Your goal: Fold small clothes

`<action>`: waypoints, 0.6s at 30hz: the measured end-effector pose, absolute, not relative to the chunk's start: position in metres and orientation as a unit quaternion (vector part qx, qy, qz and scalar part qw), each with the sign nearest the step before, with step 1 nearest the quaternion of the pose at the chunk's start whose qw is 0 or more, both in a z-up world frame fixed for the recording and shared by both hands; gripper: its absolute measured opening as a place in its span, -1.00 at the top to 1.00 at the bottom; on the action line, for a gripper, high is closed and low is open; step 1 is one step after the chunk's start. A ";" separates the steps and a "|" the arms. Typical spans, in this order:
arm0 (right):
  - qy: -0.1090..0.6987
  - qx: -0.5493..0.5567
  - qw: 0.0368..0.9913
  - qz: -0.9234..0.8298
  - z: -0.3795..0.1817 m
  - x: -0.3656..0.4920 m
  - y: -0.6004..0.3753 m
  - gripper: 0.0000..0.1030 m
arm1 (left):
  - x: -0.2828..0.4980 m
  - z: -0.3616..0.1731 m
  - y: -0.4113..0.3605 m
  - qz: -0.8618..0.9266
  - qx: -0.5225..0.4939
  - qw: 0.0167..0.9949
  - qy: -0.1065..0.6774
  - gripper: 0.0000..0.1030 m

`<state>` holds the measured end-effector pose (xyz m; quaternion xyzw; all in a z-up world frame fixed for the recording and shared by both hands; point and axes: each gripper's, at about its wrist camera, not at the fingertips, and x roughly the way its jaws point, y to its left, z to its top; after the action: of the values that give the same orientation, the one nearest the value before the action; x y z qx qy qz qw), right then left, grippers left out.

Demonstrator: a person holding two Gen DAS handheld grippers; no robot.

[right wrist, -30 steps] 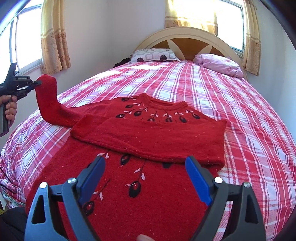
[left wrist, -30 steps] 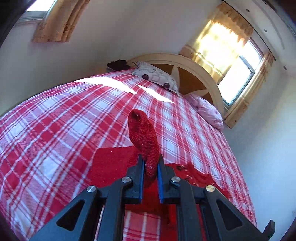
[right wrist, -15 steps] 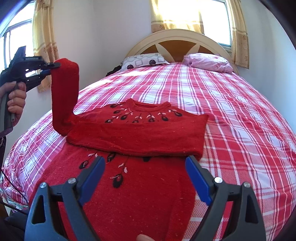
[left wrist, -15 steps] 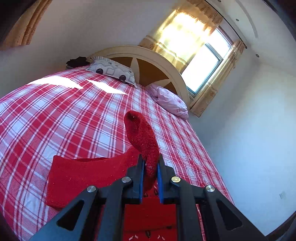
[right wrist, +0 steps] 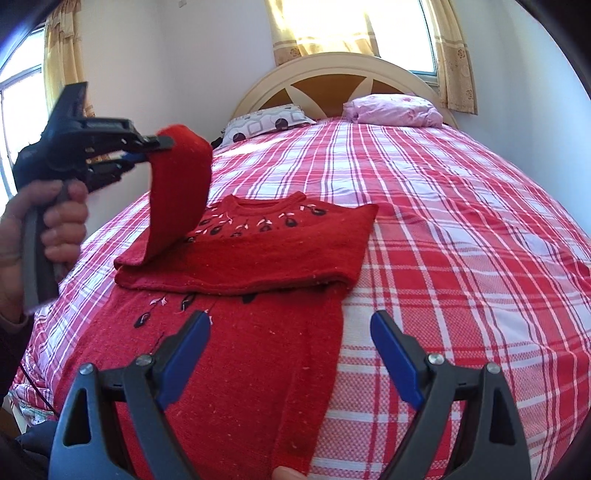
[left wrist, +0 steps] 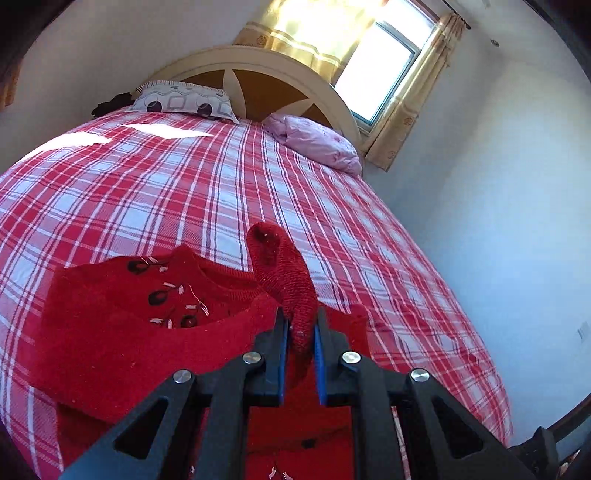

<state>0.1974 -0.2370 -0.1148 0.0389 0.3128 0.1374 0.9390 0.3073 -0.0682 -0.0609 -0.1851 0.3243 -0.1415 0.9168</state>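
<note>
The left gripper [left wrist: 300, 328] pinches the cuff end of the sweater's left sleeve [right wrist: 180, 192] between its 2 blue pads; in the right wrist view the same gripper [right wrist: 162, 142] sits at the left, raised above the bed, with a hand [right wrist: 40, 229] wrapped round its grip; the sleeve hangs from it in a curve and rejoins the garment at the near-left shoulder. The right gripper [right wrist: 290, 354] has its 2 fingers spread wide with nothing between them; it hovers over the near part of the red sweater [right wrist: 258, 350].

The sweater lies flat on the near-left part of the bed, neckline toward the headboard; its right sleeve [right wrist: 266, 262] is laid straight across the chest, below the dark leaf embroidery at the collar.

Beneath is a red and white plaid bedspread [right wrist: 461, 229]; far off, against the cream and brown headboard [right wrist: 332, 74], rest a grey patterned pillow [right wrist: 266, 120] on the left and a pink pillow [right wrist: 391, 109] on the right; curtained windows [right wrist: 369, 26] glow behind.
</note>
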 end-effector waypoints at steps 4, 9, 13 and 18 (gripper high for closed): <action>0.312 0.049 0.939 0.137 -0.118 0.199 -0.243 -0.76 | 0.315 -0.090 -0.100 -0.139 -0.142 0.914 0.353 0.75; 0.313 0.055 0.939 0.133 -0.122 0.200 -0.249 -0.76 | 0.316 -0.105 -0.128 -0.159 -0.099 0.903 0.388 0.57; 0.314 0.064 0.938 0.131 -0.125 0.201 -0.252 -0.77 | 0.303 -0.093 -0.139 -0.177 -0.062 0.913 0.362 -0.12; 0.314 0.058 0.938 0.135 -0.129 0.202 -0.249 -0.77 | 0.276 -0.069 -0.124 -0.165 -0.010 0.940 0.300 -0.37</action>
<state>0.2016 -0.2486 -0.1291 0.0584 0.3142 0.1346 0.9379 0.2758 -0.1237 -0.0693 -0.0104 0.2996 -0.1653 0.9396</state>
